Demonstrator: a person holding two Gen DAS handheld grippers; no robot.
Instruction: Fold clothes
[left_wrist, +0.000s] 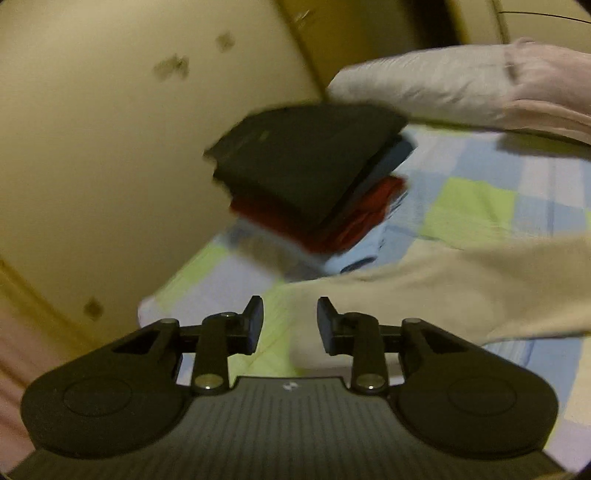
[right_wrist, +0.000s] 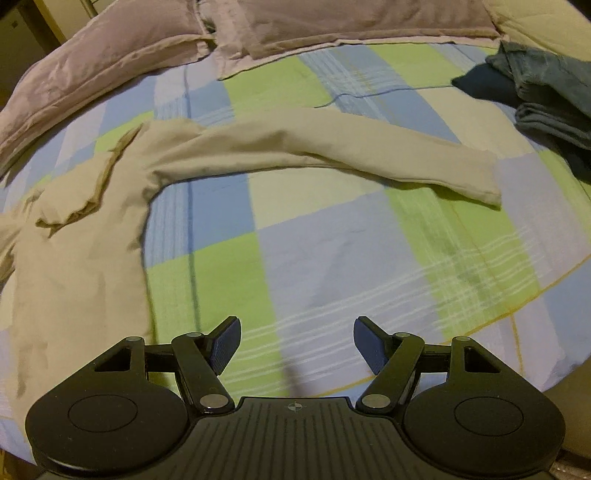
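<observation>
Beige shirt (right_wrist: 74, 236) lies spread on a bed (right_wrist: 332, 240) with a blue, green and lilac checked sheet, pillows (right_wrist: 110, 55) along the frame's top, a cream wall (left_wrist: 92, 147) at left. It fills the left side, its long sleeve (right_wrist: 332, 151) reaching right above the released right gripper (right_wrist: 297, 343). The left gripper (left_wrist: 290, 325), also released, hovers at its edge below a folded stack (left_wrist: 310, 177).

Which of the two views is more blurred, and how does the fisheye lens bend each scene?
Left wrist view: heavy motion blur smears the stack of folded clothes and the wall; dim yellowish light. Right wrist view: sharper, the beige shirt reads clearly, though the checked bedsheet bulges into a dome from lens distortion.
</observation>
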